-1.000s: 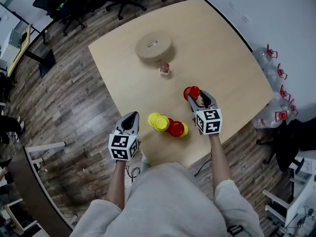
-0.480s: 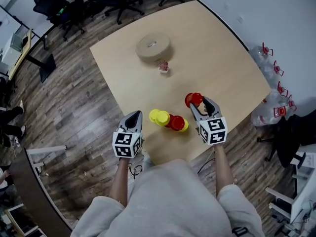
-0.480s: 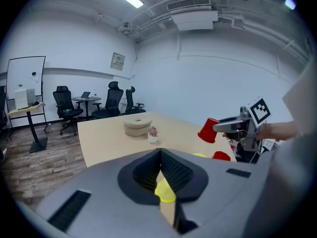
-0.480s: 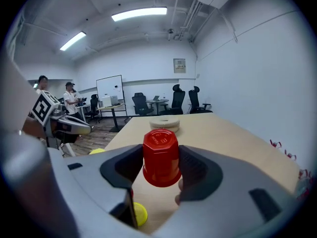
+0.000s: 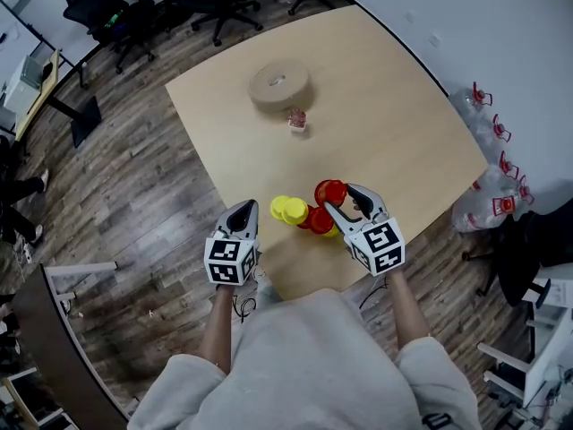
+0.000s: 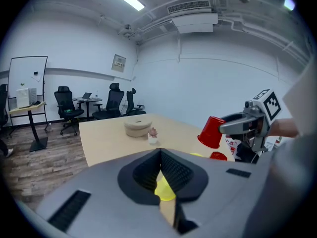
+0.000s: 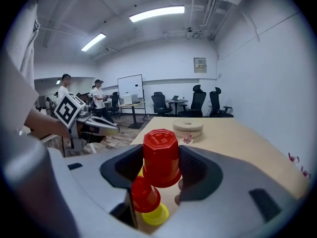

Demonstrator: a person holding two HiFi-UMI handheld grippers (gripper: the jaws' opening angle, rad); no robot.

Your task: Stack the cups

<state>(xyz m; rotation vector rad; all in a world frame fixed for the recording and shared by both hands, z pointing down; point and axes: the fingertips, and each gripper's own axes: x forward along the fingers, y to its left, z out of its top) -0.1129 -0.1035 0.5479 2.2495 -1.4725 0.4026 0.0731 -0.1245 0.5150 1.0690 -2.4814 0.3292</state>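
Right tool (image 5: 340, 202) grips red cup (image 7: 161, 157), upside down, axis upright. Red-on-yellow pile (image 5: 320, 223) on counter (image 5: 376, 106) sits just below held cup, slightly near-left. Left tool (image 5: 242, 211) closed, empty, left of yellow cups (image 5: 288, 211).

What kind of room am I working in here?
Probably an office meeting room: black wheeled office chairs, a whiteboard and a large wooden table on wood-look flooring.

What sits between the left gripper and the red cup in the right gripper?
The yellow cups, standing on the table; the head view shows them.
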